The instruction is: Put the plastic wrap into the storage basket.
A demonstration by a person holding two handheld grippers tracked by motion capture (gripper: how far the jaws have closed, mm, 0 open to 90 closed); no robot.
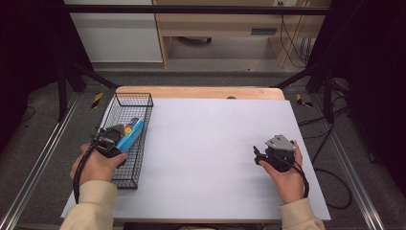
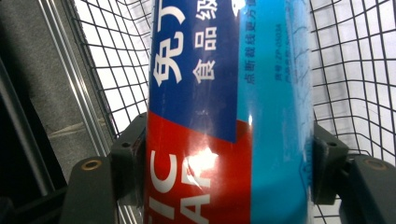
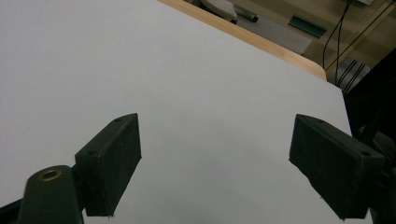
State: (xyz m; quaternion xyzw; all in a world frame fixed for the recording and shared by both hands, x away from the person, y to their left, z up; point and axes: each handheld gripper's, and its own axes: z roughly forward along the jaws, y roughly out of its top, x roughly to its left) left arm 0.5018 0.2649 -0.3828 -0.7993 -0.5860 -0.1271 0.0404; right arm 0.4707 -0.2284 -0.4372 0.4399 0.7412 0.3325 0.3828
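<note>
A long blue box (image 1: 131, 134) with red and dark-blue label panels and white lettering lies over the black wire basket (image 1: 128, 100) at the table's left. My left gripper (image 1: 115, 136) is shut on the blue box (image 2: 229, 116), its jaws pressing both sides, with the basket's mesh (image 2: 345, 74) behind. My right gripper (image 1: 259, 155) rests at the right of the white table surface (image 1: 210, 148), held in a hand. In the right gripper view my right gripper (image 3: 215, 163) stands open with only the white surface (image 3: 140, 60) between its jaws.
The white sheet covers a wooden table whose far edge (image 1: 201, 92) shows beyond it. Metal rails (image 1: 38, 158) run along both sides of the table. Cables (image 1: 330, 177) lie on the floor at the right.
</note>
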